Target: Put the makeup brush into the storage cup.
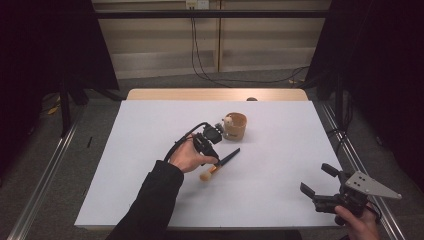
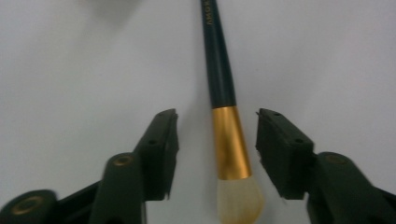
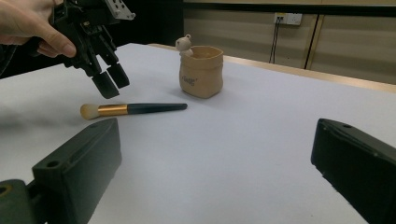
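Left gripper [image 2: 217, 135] apart, poised over brush [image 2: 227, 140] ferrule, near cup [image 1: 235, 126]. Right gripper [image 1: 320, 181] apart, well away from brush.

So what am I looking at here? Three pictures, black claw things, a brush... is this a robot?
No robot: a person holds a hand-operated tool with two black jaws in each hand. The wide picture comes from a camera above the white table. The other two come from small cameras riding on each tool, looking out between its jaws. On the table lie a makeup brush, dark handle, gold band, pale bristles, and a small tan sack-shaped pot with a little figure on its rim. The left gripper hovers just above the brush, jaws open on either side of the gold band, not gripping yet. The right gripper waits open near the table's right corner. Nothing is held.
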The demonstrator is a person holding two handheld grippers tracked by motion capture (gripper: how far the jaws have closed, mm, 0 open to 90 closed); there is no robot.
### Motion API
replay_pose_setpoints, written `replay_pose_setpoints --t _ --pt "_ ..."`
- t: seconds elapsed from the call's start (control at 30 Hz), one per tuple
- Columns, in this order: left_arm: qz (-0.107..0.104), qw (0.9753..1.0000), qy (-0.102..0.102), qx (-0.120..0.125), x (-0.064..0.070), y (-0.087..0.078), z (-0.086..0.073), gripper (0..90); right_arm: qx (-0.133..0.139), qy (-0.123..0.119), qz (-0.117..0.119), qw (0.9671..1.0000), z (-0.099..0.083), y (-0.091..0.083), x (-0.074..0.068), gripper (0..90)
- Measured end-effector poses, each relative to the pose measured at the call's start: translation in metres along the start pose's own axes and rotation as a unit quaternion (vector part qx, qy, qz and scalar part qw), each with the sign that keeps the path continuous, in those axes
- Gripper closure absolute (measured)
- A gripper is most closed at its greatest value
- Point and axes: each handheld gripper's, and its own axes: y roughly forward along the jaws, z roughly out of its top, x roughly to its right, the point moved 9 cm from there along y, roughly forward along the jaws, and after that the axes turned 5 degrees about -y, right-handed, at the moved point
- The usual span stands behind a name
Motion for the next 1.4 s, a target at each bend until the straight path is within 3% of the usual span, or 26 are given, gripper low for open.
replay_pose_setpoints --t 0.07,0.5,0.6,0.83,0.93,1.07,1.2,1.23,1.3,1.4 --pt "-0.004 0.9999 -0.002 -0.009 0.003 0.004 -0.002 56.2 0.000 0.001 0.002 1.0000 0.000 0.000 -0.001 1.0" --pt "-0.016 0.9991 -0.010 -0.037 0.005 0.021 -0.009 62.3 -0.001 0.005 0.001 1.0000 0.000 0.000 0.000 1.1" --pt "-0.012 0.9986 -0.006 -0.050 0.005 0.027 -0.012 65.2 -0.002 0.004 0.004 1.0000 -0.001 0.000 -0.001 1.1" --pt "0.003 0.9989 -0.005 -0.047 0.006 0.029 -0.011 67.8 -0.004 0.004 0.005 1.0000 -0.001 0.000 -0.001 1.1" --pt "0.020 0.9980 0.011 -0.060 0.007 0.029 -0.012 67.8 -0.004 0.003 0.005 1.0000 -0.001 0.000 -0.001 1.1" --pt "0.028 0.9980 0.013 -0.055 0.008 0.029 -0.012 69.8 -0.004 0.003 0.004 1.0000 -0.001 0.000 -0.001 1.1" --pt "0.019 0.9974 0.024 -0.066 0.006 0.028 -0.013 70.8 -0.004 0.001 0.004 1.0000 -0.001 0.000 -0.001 1.1" --pt "0.016 0.9980 0.016 -0.059 0.007 0.028 -0.013 70.8 -0.005 0.003 0.005 1.0000 -0.001 0.000 -0.001 1.1" --pt "0.009 0.9978 0.028 -0.060 0.005 0.028 -0.013 71.0 -0.005 0.003 0.004 1.0000 -0.001 0.000 -0.001 1.1" --pt "0.000 0.9986 0.015 -0.050 0.006 0.028 -0.013 71.0 -0.006 0.006 0.005 1.0000 -0.001 0.000 -0.001 1.1"
